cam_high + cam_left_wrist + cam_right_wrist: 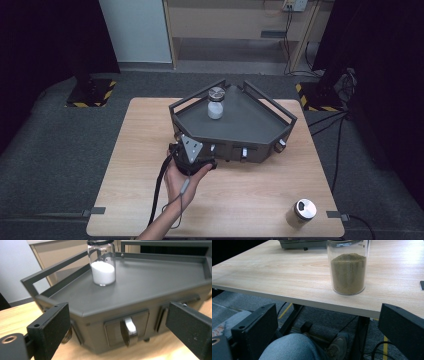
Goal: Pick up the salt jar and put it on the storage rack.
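Observation:
A dark grey railed tray (250, 122) stands at the back middle of the wooden table (140, 165). On it, a glass jar of white powder (215, 104) stands upright near the far corner. My left gripper (197, 150) is at the tray's front left face, open. In the left gripper view, the left gripper (120, 322) frames a metal knob (130, 331) on the tray's front, with the white jar (103, 270) beyond. A jar of brown powder (301, 213) stands at the table's near right corner. My right gripper (328, 327) hangs open below the table edge, facing this brown jar (348, 272).
A second knob (244, 154) and others line the tray's front (155, 285). A person's knee in jeans (294, 347) is under the right gripper. Black stands with hazard tape (92, 92) and cables (340, 150) sit on the floor around the table.

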`<control>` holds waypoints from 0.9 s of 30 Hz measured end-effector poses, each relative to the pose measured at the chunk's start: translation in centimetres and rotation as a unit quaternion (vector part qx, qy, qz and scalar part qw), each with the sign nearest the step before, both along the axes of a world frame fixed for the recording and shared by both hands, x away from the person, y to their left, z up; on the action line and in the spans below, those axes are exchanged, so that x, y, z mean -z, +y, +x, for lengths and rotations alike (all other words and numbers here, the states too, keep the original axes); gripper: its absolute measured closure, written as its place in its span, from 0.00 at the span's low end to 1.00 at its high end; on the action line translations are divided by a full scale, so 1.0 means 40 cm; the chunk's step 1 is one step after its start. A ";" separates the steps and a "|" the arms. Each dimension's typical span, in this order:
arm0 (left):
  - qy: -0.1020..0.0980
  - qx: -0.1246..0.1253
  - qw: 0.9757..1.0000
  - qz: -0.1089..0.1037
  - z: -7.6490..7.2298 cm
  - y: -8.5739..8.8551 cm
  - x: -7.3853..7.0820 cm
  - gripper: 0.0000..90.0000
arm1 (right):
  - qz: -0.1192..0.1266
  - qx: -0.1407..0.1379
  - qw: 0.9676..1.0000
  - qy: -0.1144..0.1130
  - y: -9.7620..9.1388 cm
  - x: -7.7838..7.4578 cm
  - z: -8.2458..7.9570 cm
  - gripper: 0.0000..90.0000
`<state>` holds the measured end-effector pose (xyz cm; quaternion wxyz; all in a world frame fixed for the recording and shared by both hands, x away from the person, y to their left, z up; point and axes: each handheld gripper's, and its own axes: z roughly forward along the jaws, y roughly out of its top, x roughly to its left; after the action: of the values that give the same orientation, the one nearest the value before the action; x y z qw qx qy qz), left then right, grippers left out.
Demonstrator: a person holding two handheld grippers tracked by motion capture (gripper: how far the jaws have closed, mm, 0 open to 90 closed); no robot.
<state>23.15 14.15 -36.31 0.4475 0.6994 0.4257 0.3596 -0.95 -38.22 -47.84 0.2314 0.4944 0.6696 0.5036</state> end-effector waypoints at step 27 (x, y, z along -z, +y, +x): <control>0.018 -0.008 1.000 -0.009 -0.186 0.052 0.127 0.06 | 0.000 -0.017 1.000 -0.001 0.006 -0.001 0.003 0.04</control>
<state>15.69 16.23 -41.39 0.4431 0.6980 0.4429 0.3468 -0.82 -38.00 -47.78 0.2235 0.4823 0.6776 0.5082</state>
